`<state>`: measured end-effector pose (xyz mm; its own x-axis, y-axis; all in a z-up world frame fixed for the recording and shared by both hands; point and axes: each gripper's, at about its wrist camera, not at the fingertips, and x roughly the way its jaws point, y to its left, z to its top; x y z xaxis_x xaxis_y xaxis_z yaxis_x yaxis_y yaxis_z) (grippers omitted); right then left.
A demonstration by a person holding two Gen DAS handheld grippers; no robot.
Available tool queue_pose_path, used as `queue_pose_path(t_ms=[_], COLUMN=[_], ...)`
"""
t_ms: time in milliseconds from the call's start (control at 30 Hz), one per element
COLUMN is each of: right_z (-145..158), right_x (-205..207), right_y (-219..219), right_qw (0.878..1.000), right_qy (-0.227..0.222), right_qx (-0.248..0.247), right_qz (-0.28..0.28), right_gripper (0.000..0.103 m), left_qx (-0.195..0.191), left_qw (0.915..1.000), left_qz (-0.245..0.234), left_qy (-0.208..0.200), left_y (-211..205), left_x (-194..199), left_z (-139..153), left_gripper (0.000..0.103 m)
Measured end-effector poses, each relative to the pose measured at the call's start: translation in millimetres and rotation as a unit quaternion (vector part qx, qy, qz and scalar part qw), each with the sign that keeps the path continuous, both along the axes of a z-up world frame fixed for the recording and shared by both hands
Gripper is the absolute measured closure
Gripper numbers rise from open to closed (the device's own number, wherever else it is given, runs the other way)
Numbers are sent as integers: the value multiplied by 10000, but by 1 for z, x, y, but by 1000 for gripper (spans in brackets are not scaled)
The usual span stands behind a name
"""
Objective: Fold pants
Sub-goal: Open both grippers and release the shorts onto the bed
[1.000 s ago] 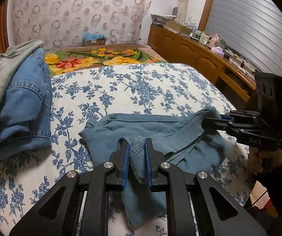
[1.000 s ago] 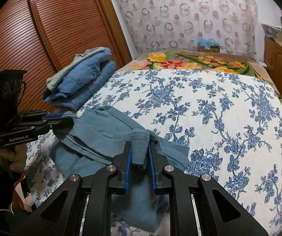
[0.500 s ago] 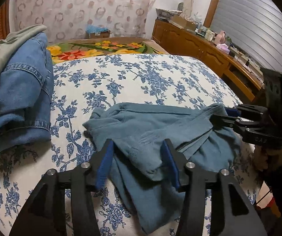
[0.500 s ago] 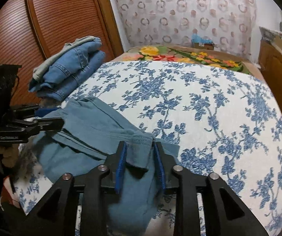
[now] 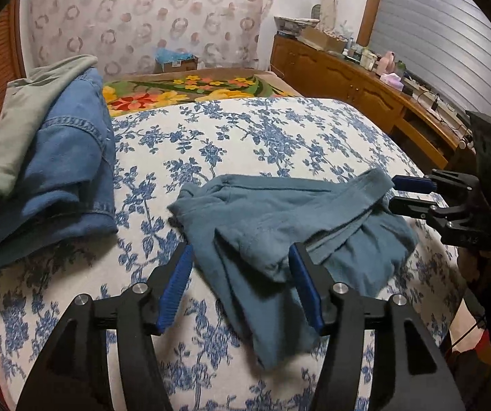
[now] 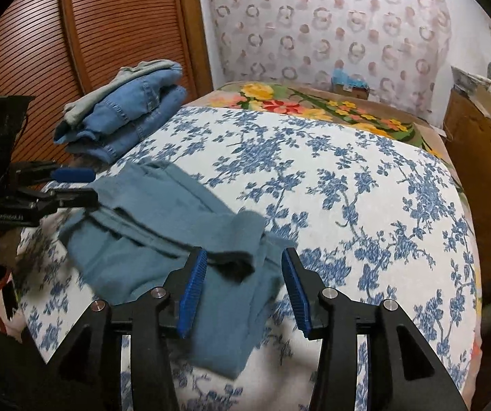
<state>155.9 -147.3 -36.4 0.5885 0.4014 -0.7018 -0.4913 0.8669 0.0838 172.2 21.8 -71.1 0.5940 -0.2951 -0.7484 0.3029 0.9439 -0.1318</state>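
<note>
The teal-blue pants (image 5: 279, 219) lie crumpled and partly folded near the front edge of the bed; they also show in the right wrist view (image 6: 163, 226). My left gripper (image 5: 242, 257) is open, its jaws spread on either side of a fold of the pants, holding nothing. My right gripper (image 6: 243, 260) is open too, its jaws wide apart over the pants' other end. Each gripper shows in the other's view: the right one (image 5: 399, 193) at the pants' right edge, the left one (image 6: 81, 186) at their left edge.
A stack of folded blue jeans and a grey garment (image 5: 40, 150) sits on the bed's left side. The bed has a blue floral cover (image 5: 262, 137) and a bright flowered blanket (image 5: 190, 89) behind. A wooden dresser (image 5: 365, 85) stands right, a slatted wardrobe (image 6: 74, 34) left.
Both grippers let go of the pants: the left jaws opened first, then the right. The released folds dropped onto the bed, and both grippers pulled back a little.
</note>
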Motion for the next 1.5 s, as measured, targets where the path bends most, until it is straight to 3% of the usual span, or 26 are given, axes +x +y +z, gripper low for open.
queue_pose_path(t_ms=[233,567,1100,1267,1500], right_z=[-14,-18,-29,-31,-29], right_x=[7,46,78,80,78], right_y=[6,27,28,23,19], right_qw=[9990,9967,9987,9990,9990], right_qy=[144,29,151,206,231], right_qx=[-365,-762,-450,-338,-285], right_qz=[228,261,-173,-214,-259], right_gripper=[54,54,51,49,49], left_qx=[59,-34,-160,-35,249], left_qw=[9998,10000,9995,9995,9995], left_qz=[-89,-60,-234,-315,-27], left_qy=[158,29,-102,-33,189], left_y=[4,8,-1,-9,-8], left_x=[-1,-1,8,14,41], left_z=[-15,-8,6,-2,-18], left_gripper=[43,43,43,39,39])
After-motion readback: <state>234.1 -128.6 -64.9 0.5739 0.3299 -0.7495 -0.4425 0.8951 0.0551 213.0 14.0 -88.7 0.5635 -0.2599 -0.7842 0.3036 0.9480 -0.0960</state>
